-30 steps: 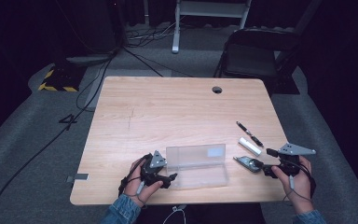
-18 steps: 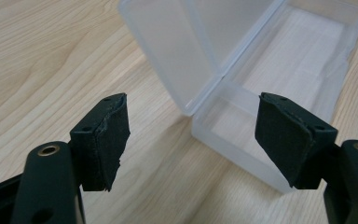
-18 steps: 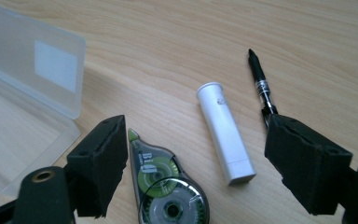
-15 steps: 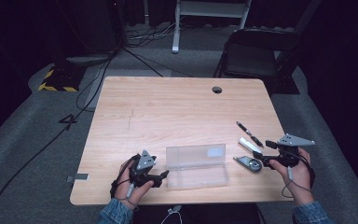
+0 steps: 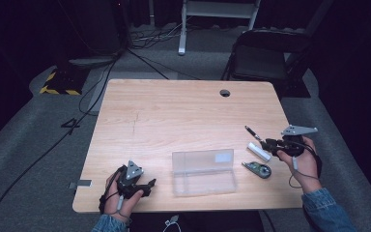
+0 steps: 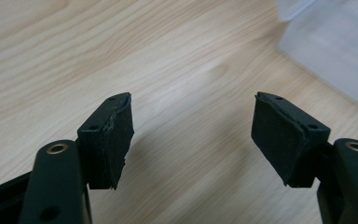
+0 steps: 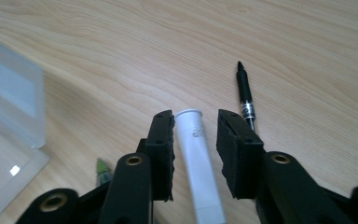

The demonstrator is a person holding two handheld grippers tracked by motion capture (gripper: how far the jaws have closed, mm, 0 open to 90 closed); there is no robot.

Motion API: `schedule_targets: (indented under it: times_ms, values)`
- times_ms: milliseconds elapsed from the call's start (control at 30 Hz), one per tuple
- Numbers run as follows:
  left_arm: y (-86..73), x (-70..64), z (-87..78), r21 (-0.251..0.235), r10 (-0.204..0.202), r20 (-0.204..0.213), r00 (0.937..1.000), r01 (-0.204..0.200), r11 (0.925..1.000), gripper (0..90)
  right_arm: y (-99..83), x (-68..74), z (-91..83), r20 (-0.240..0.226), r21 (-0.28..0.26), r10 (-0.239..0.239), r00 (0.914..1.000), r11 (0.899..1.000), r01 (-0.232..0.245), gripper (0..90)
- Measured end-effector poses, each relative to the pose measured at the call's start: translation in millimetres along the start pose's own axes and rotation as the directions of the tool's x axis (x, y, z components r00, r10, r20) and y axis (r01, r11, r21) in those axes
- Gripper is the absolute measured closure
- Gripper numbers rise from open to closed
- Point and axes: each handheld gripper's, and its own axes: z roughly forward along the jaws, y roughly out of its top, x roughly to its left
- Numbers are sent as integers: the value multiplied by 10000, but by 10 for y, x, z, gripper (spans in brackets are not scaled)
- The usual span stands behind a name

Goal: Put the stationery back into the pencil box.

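Note:
A clear plastic box [image 5: 203,171] lies shut near the table's front edge. To its right are a white tube [image 5: 259,151], a black pen [image 5: 251,132] and a small grey-green oval item [image 5: 257,169]. My right gripper [image 5: 265,143] is low over the tube. In the right gripper view its jaws [image 7: 195,140] straddle the white tube [image 7: 196,158], narrowed, with a thin gap on one side; the pen [image 7: 244,95] lies just beyond. My left gripper [image 5: 147,186] rests left of the box, open and empty [image 6: 193,135], with the box corner [image 6: 335,46] ahead of it.
The wooden table [image 5: 174,116] has a round cable hole [image 5: 225,93] at the back. A black chair [image 5: 263,58] stands behind the table's right side. Cables run across the floor at left.
My right gripper has moved up and away from the oval item onto the white tube. My left gripper has slid left, away from the box.

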Motion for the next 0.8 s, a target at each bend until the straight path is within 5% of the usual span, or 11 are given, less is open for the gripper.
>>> schedule_targets:
  times_ms: [133, 433, 800]
  values:
    - [-56, 66, -24, 73, -284, -256, 9993, 286, 9996, 300, 81, -110, 142, 116, 456, -91, 9999, 9989, 86, 725]
    - [-101, 112, -42, -24, -183, -373, 9991, 182, 9998, 298, 146, -299, 415, 575, 1426, -222, 9981, 9897, 138, 668]
    - [-66, 139, -4, -16, -230, -404, 9989, 229, 9997, 275, 164, -386, 612, 1030, 2165, -284, 9943, 9763, 54, 805]
